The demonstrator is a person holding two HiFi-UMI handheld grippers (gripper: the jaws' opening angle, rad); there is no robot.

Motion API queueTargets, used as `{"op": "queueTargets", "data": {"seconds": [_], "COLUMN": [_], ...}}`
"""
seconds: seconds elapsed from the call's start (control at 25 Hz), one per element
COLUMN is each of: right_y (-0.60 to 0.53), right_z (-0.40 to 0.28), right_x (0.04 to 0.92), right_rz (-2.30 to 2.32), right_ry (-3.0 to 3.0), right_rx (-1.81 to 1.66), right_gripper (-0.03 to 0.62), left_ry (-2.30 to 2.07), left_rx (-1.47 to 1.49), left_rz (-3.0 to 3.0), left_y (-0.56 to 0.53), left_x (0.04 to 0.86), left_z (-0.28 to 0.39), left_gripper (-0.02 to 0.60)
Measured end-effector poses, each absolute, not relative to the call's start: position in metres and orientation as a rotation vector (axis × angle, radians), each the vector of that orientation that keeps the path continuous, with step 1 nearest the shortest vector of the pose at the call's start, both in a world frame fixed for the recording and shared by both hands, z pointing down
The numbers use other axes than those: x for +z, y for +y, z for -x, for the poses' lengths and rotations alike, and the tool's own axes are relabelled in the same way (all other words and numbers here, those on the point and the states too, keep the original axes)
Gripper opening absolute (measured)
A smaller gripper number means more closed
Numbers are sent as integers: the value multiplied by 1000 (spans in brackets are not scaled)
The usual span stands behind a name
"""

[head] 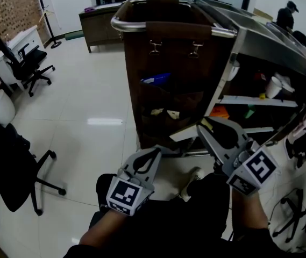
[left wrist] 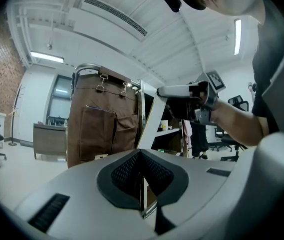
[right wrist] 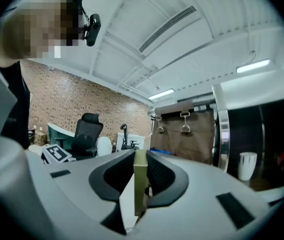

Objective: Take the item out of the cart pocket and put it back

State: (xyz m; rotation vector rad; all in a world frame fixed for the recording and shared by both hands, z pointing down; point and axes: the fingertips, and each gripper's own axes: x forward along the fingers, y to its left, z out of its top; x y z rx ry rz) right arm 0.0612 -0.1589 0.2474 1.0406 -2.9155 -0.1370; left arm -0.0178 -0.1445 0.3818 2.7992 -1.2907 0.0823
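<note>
The cart's brown fabric bag (head: 166, 63) hangs from a metal rail, with pockets on its side. A blue item (head: 155, 79) sticks out of the upper pocket (head: 163, 87), and pale scraps lie in the lower pocket (head: 166, 113). My right gripper (head: 204, 128) is shut on a thin flat pale card (head: 187, 134), held just right of the lower pocket. In the right gripper view the card (right wrist: 140, 179) stands edge-on between the pads, and the bag (right wrist: 181, 139) is ahead. My left gripper (head: 154, 152) hangs lower, near the cart's foot, shut and holding nothing (left wrist: 141, 184).
The cart's shelves (head: 255, 101) to the right hold a white cup (head: 274, 87) and small coloured items. Black office chairs (head: 29, 63) and a white desk (head: 13, 47) stand at the left, with another chair (head: 13, 171) close by. A person (head: 287, 15) stands at the far right.
</note>
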Motion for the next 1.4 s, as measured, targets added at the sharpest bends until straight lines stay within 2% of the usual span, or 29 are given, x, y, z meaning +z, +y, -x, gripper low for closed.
{"op": "queueTargets", "data": {"seconds": [0.44,0.64,1.4], "right_y": [-183,-209,-325], "right_z": [-76,-79,-38], "right_x": [138,117,254], "right_rz": [-1147,-1235,-1118], "right_ry": [-2948,-2891,-2625], "right_rx": [-370,-473,-202], "right_gripper": [89,89,89], "left_ry": [-1287,-1278,-1263], "left_rx": [82,78,80], "left_rz": [-2795,-2796,-2794], "left_y": [-143,-140,-136], "left_x": [384,386,387], "left_z": [18,15,13], "left_gripper": [0,0,0]}}
